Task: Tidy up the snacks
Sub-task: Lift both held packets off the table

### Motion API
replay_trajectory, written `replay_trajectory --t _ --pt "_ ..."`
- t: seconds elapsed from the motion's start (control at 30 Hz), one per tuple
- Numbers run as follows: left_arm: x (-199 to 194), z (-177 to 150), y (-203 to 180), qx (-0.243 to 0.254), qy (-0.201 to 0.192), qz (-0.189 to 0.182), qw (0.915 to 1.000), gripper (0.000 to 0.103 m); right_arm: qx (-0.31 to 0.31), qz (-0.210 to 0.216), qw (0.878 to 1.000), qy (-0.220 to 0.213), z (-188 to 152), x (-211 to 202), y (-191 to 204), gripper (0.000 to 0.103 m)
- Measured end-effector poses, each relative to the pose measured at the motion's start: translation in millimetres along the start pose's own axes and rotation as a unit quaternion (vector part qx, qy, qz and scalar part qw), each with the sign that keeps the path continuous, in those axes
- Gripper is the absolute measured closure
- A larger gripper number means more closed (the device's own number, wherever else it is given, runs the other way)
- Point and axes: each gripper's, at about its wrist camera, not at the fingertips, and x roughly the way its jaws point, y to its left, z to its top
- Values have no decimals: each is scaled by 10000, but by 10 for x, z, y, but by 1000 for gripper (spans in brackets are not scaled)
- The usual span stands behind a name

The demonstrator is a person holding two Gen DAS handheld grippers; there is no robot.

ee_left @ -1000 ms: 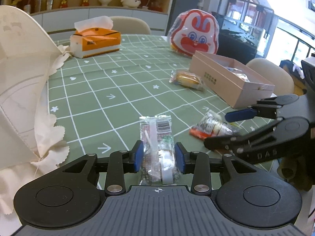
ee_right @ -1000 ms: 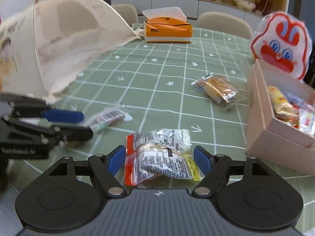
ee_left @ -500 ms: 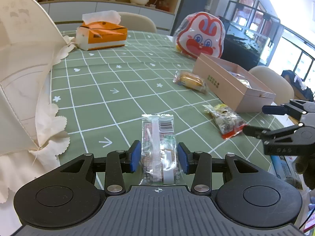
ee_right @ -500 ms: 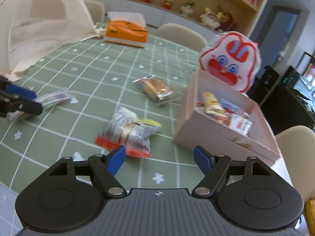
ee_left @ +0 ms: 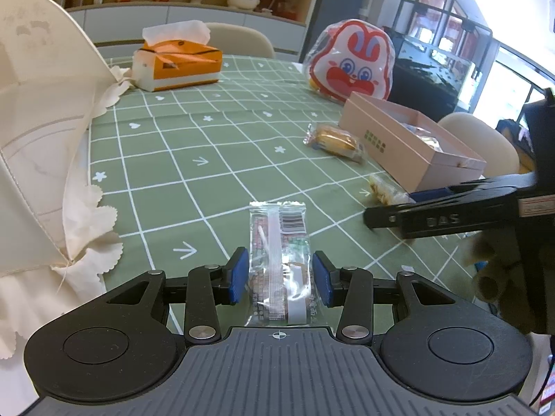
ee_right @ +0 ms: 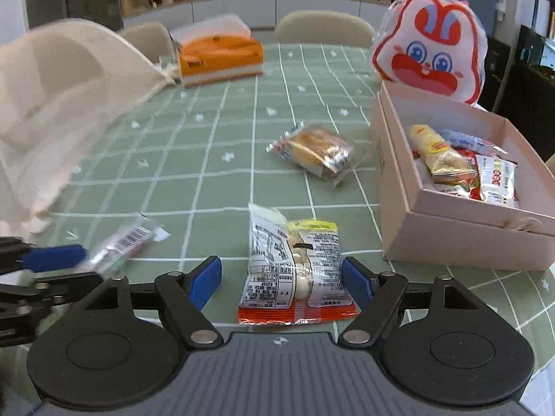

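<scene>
A clear, flat snack packet [ee_left: 279,260] lies on the green checked tablecloth between the blue pads of my left gripper [ee_left: 280,275]. The pads stand just off its sides, so the gripper is open. A white and red nut packet [ee_right: 295,267] lies lengthwise between the fingers of my right gripper [ee_right: 282,281], which is also open, with a clear gap at the left pad. A wrapped bread roll [ee_right: 315,150] rests further out on the table. The open pink box [ee_right: 451,239] at the right holds several snack packets.
A rabbit-shaped snack bag [ee_right: 430,45] stands behind the box. An orange tissue box [ee_left: 180,66] sits at the far side of the table. A cream cloth food cover [ee_left: 38,121] fills the left side. The right gripper [ee_left: 392,206] reaches in beside the left one.
The left jaws have widened a little around the clear packet. The right gripper swung off to the right, then came back over the nut packet, which now lies lengthwise between its fingers.
</scene>
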Motion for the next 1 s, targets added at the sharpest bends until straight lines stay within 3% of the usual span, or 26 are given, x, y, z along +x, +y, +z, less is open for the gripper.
replay_trajectory --t 0.07,0.1,0.2,0.37,0.47,0.53,0.7,1.0 --pt "-1 -1 -3 15 2 7 10000 57 31 65 10000 53 8 0 -36 29" --pt "-1 -2 -3 26 1 12 10000 57 85 145 9998 71 7 -22 -63 39" --pt "0 -3 -29 101 10 52 9999 57 138 421 9990 67 -32 -156 -146 42" --pt "14 11 -118 287 46 176 9994 58 121 487 9985 -204 -167 -525 -284 42" --pt "16 5 -181 351 37 8 9994 60 135 407 9984 -359 -295 -752 -423 42" --pt "4 -14 -268 464 -2 -125 9988 69 126 293 9985 -436 -395 -893 -547 42" --pt "-8 -80 -598 749 36 -349 9966 69 155 12 9984 -544 -650 -1181 -907 42" --pt "50 -216 -1082 1558 243 -117 9874 63 467 -281 9965 -638 -991 -1266 -1363 42"
